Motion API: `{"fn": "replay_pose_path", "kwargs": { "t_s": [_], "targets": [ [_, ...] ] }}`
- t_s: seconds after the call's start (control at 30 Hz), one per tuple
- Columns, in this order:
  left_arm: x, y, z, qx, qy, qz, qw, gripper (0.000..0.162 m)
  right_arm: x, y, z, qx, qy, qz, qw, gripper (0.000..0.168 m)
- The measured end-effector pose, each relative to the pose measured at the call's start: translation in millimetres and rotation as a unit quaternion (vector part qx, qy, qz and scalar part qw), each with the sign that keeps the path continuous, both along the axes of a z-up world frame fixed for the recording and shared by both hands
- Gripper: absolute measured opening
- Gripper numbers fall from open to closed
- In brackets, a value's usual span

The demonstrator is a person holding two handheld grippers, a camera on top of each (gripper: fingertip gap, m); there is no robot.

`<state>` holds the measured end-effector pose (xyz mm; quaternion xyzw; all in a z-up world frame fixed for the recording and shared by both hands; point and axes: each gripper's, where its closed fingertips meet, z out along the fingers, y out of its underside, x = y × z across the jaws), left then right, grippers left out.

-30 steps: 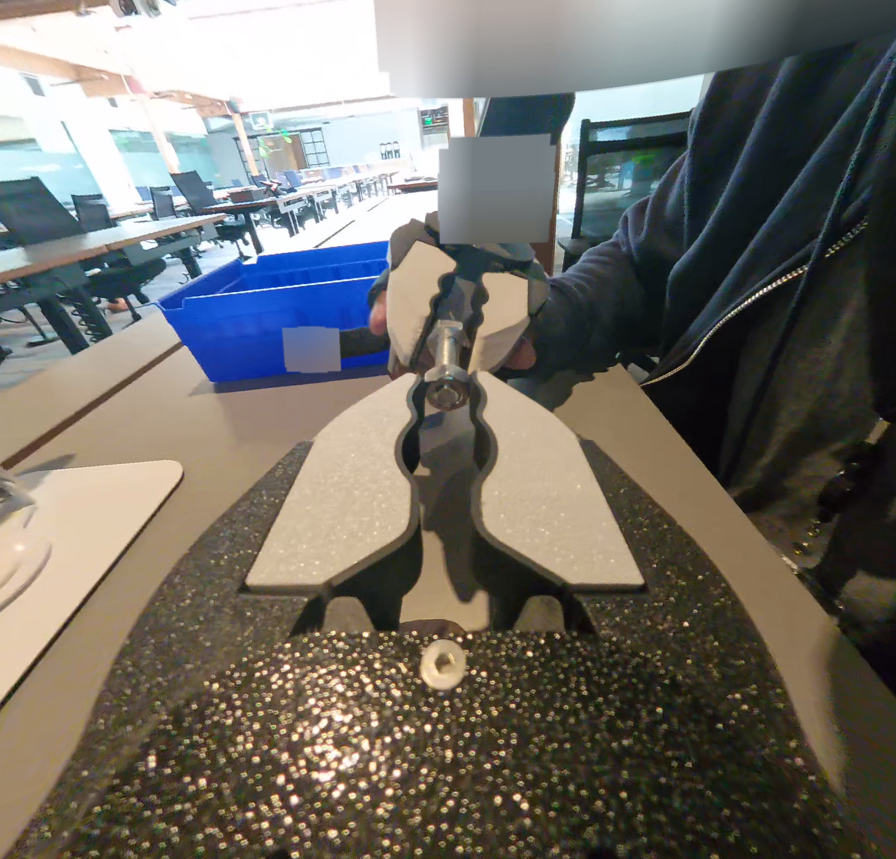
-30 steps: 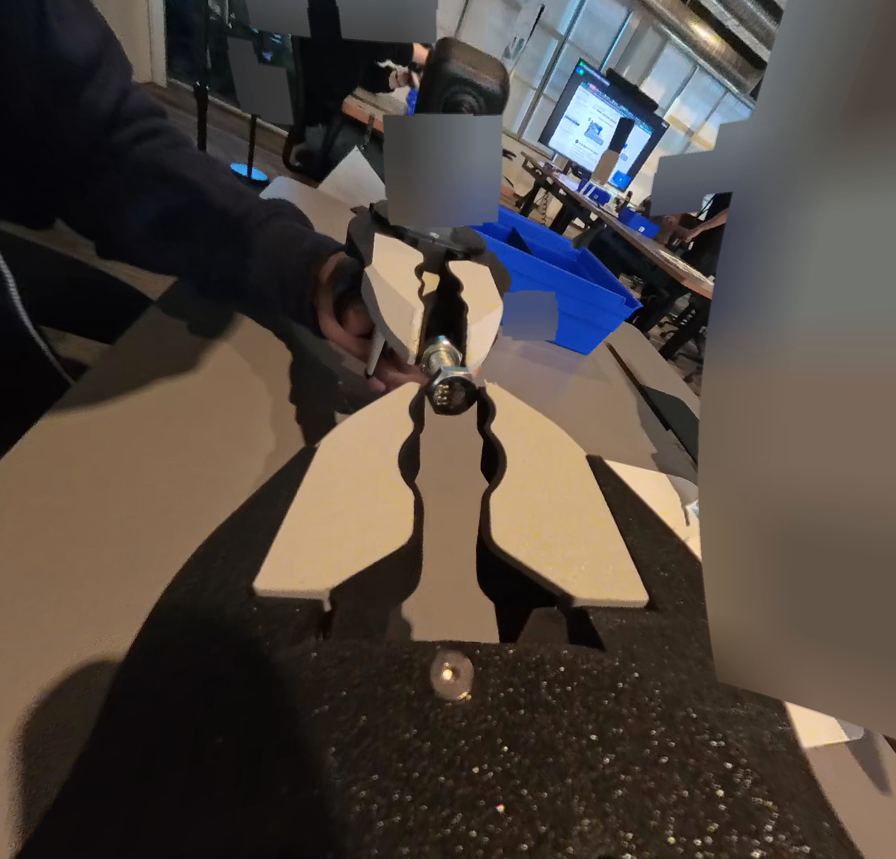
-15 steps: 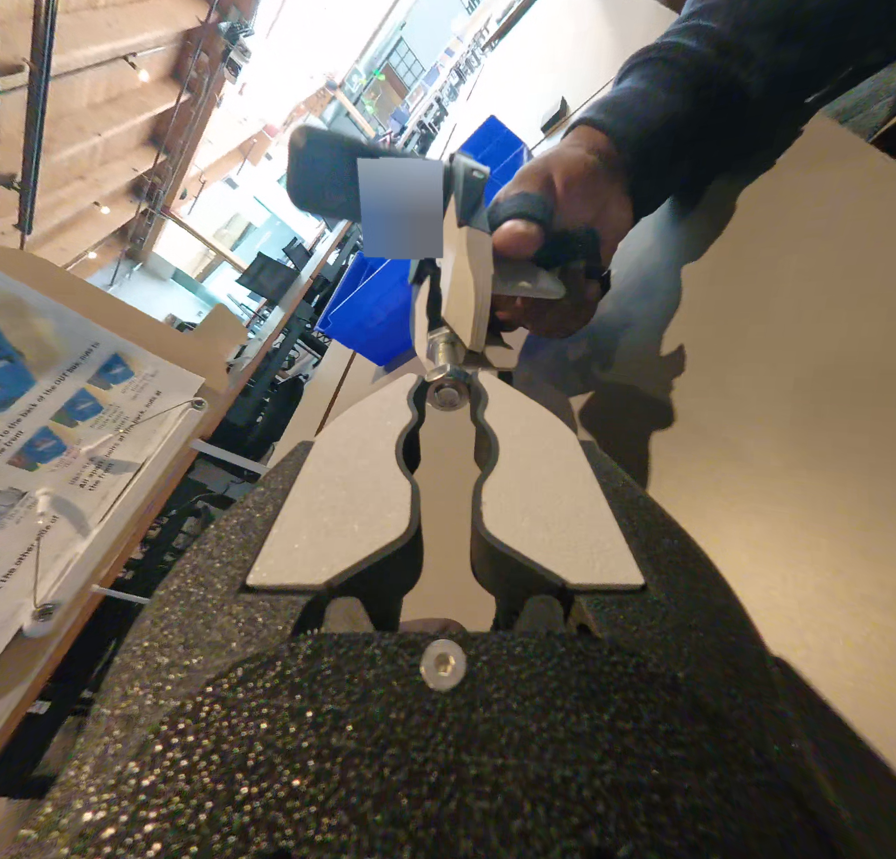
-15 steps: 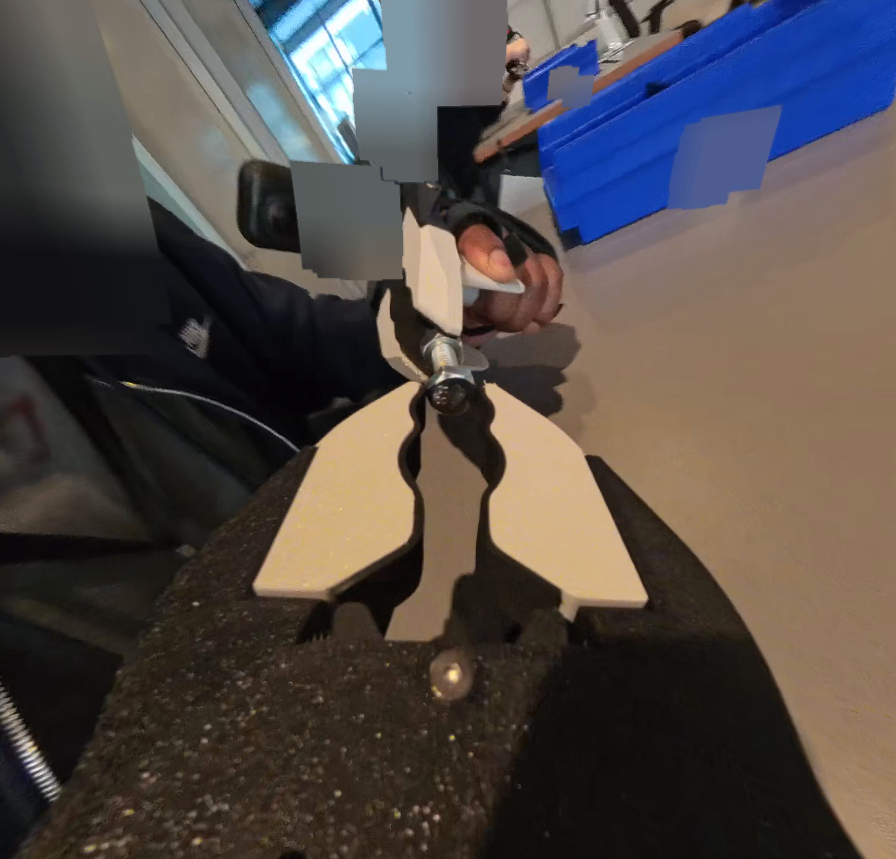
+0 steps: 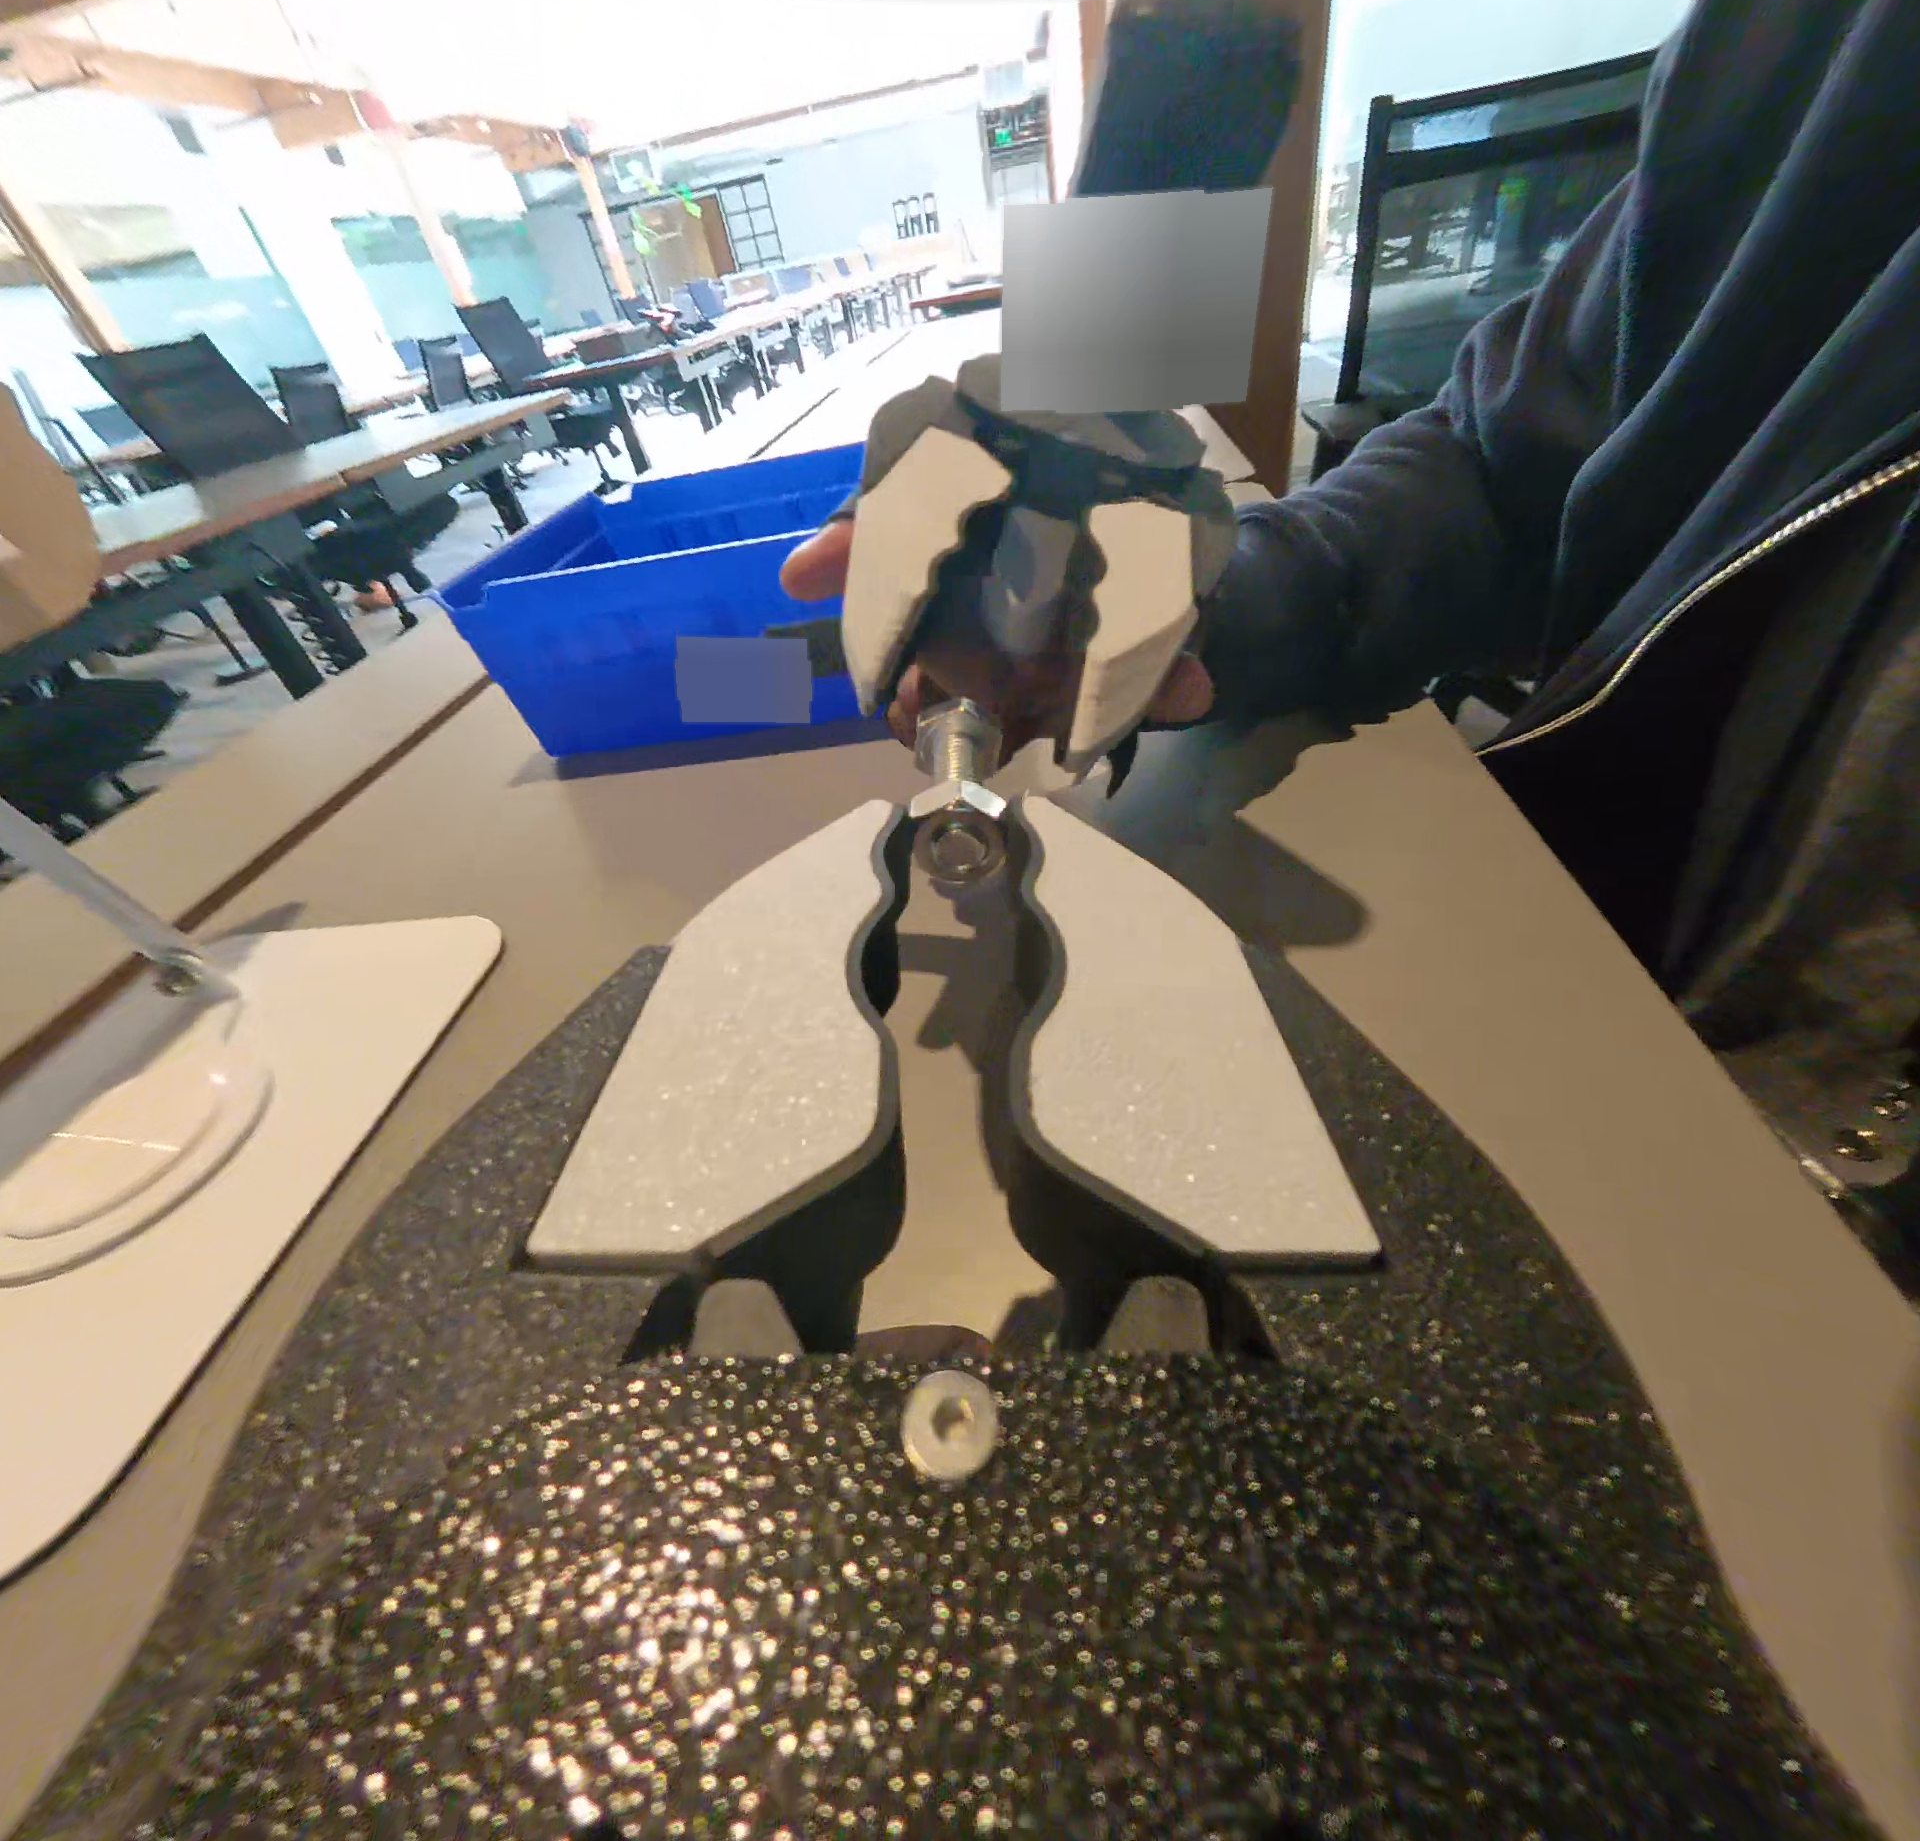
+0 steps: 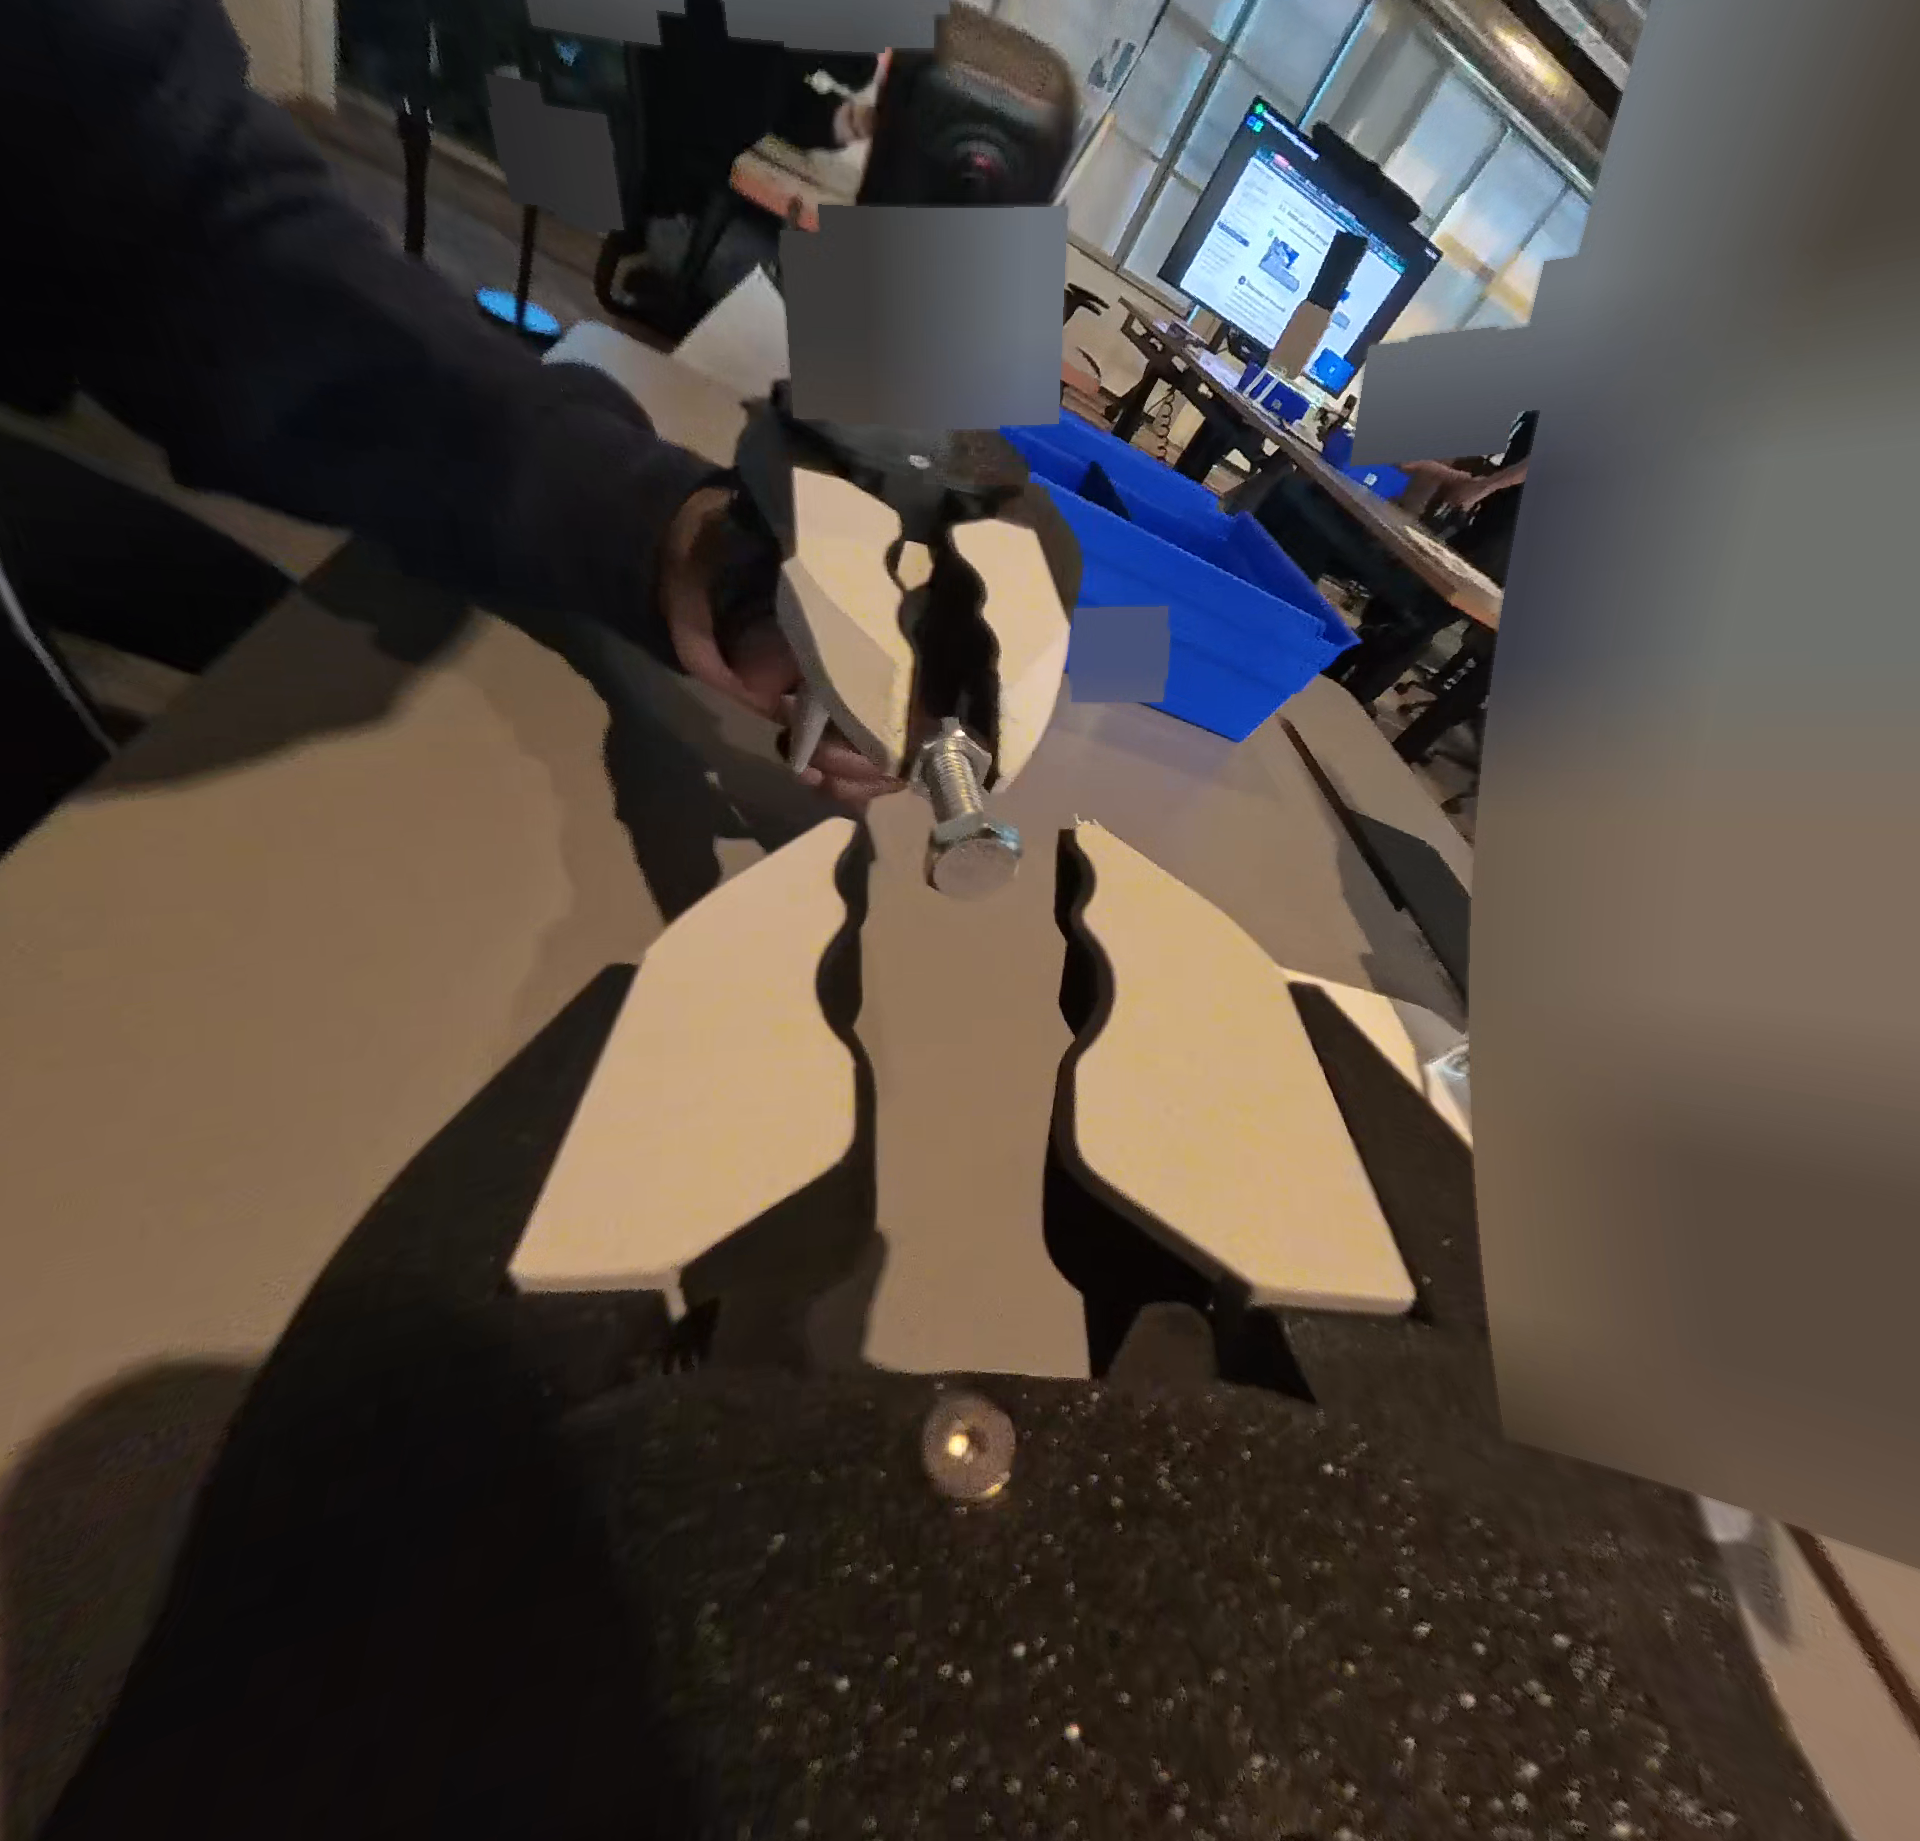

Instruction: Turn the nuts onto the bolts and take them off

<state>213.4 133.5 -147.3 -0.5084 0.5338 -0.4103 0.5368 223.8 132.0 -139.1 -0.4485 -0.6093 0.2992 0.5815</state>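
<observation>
The fingers of our right gripper (image 6: 964, 831), clamped on the silver hex bolt (image 6: 957, 792) a moment ago, now stand spread beside its head. Our left gripper (image 5: 956, 821) pinches the silver hex nut (image 5: 954, 804), holding the bolt above the bench (image 5: 1371, 877). We judge this a regrip between turns.

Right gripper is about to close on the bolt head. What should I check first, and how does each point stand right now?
1. Left gripper clamped on the nut: ok.
2. Right gripper open wide enough: ok.
3. Bolt head sits between the right fingertips, untouched: ok.
4. Nut running straight on the thread: cannot tell.
5. Blue bin stands apart from the work: ok.
</observation>
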Motion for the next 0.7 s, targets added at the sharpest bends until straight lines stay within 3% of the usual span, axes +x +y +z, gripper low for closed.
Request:
{"fn": "replay_pose_path", "kwargs": {
  "t_s": [0.13,0.23,0.43,0.5,0.6,0.63,0.7],
  "targets": [
    [4,-6,-6,-0.032,0.008,-0.028,0.999,0.017,-4,-7,-6,0.023,-0.018,0.006,1.000,0.013],
    [6,-7,-6,-0.041,0.001,-0.036,0.999,0.017,-5,-9,-5,0.006,-0.011,0.011,1.000,0.011],
    [5,-4,-7,0.039,0.024,0.000,0.999,0.017,-5,-3,-9,-0.126,-0.006,0.020,0.992,0.010],
    [6,-6,-9,0.077,0.039,0.007,0.996,0.017,-5,-3,-7,-0.210,0.012,0.042,0.977,0.000],
    [11,-7,-15,0.095,0.058,0.011,0.994,0.017,-3,-6,7,-0.311,0.072,0.099,0.942,0.000],
    [11,-6,-16,0.089,0.061,0.011,0.994,0.017,0,-3,10,-0.313,0.085,0.101,0.941,0.000],
    [9,-4,-14,0.075,0.048,0.013,0.996,0.017,5,7,11,-0.285,0.092,0.073,0.951,0.019]
  ]
}}
